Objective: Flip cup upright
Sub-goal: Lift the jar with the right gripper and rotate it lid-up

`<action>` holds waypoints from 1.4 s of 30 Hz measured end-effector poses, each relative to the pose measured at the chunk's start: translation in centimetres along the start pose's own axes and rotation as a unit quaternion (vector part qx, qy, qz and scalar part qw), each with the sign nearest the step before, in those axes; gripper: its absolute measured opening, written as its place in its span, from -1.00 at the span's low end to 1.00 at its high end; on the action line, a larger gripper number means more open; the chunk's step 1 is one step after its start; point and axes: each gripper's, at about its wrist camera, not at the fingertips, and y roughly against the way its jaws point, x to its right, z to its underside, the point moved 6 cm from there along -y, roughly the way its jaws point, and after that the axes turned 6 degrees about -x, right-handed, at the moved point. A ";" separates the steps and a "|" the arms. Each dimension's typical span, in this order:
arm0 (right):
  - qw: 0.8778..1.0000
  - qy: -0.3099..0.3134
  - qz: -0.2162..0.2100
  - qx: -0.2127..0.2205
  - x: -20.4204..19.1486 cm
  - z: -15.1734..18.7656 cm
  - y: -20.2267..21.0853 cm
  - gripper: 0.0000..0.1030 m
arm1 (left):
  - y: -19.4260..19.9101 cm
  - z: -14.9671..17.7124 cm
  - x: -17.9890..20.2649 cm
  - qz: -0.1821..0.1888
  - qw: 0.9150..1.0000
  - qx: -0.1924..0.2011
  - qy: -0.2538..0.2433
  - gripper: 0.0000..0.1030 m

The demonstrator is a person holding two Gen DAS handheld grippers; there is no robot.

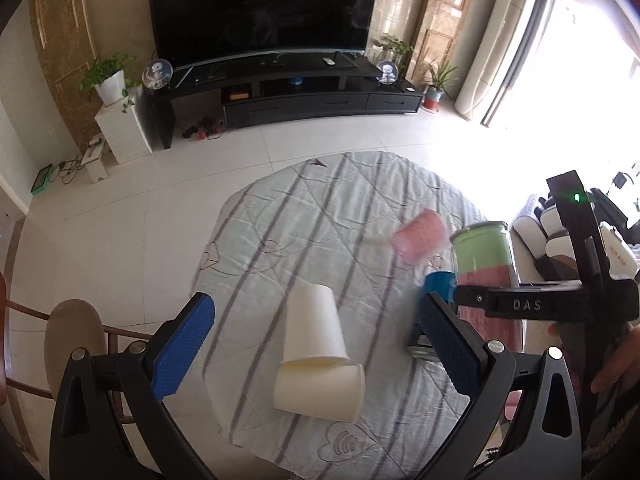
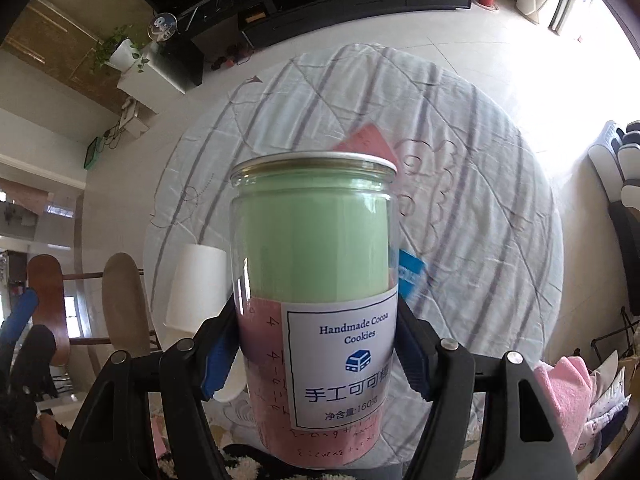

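Note:
My right gripper [image 2: 316,354] is shut on a clear cookie jar [image 2: 316,280] with green and pink paper inside, held upright above the table; the jar also shows in the left wrist view [image 1: 486,264]. My left gripper [image 1: 316,344] is open and empty above two white paper cups. One white cup [image 1: 314,328] stands upside down, the other [image 1: 320,392] lies on its side against it. A pink cup [image 1: 420,240] lies on its side farther back. A blue can [image 1: 436,292] lies behind my left gripper's right finger [image 1: 448,344].
The round table [image 1: 280,220] has a striped grey cloth. A chair [image 1: 76,344] stands at the left edge. A TV cabinet [image 1: 304,88] is across the tiled floor. A sofa [image 1: 560,232] is at the right.

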 end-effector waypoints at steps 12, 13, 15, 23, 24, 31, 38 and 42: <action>0.998 0.010 0.040 -0.045 9.7 3.2 -3.6 0.36 | -2.1 3.4 11.1 -0.014 1.000 -0.027 0.007 1.00; 0.997 0.021 0.049 -0.048 10.3 3.2 -4.3 0.36 | -2.6 3.8 12.1 -0.015 0.999 -0.033 0.008 1.00; 0.996 0.029 0.056 -0.060 11.6 3.4 -5.6 0.37 | -3.5 4.3 13.9 -0.013 0.999 -0.041 0.013 1.00; 0.994 0.048 0.007 -0.100 13.4 4.2 -7.9 0.43 | -5.4 5.5 18.1 -0.018 0.998 -0.065 0.012 1.00; 0.995 0.044 -0.001 -0.094 13.7 4.1 -7.4 0.52 | -5.5 5.5 18.2 -0.018 0.998 -0.066 0.012 1.00; 0.998 0.011 -0.044 -0.053 15.6 3.1 -2.7 0.53 | -6.0 4.6 19.6 -0.007 0.998 -0.062 0.001 1.00; 0.999 -0.030 -0.028 0.008 19.7 2.3 3.2 0.54 | -8.7 4.3 23.8 0.020 0.996 -0.085 -0.013 1.00; 0.998 -0.053 -0.013 0.026 22.9 2.5 4.7 0.54 | -11.4 4.7 26.4 0.029 0.994 -0.109 -0.006 1.00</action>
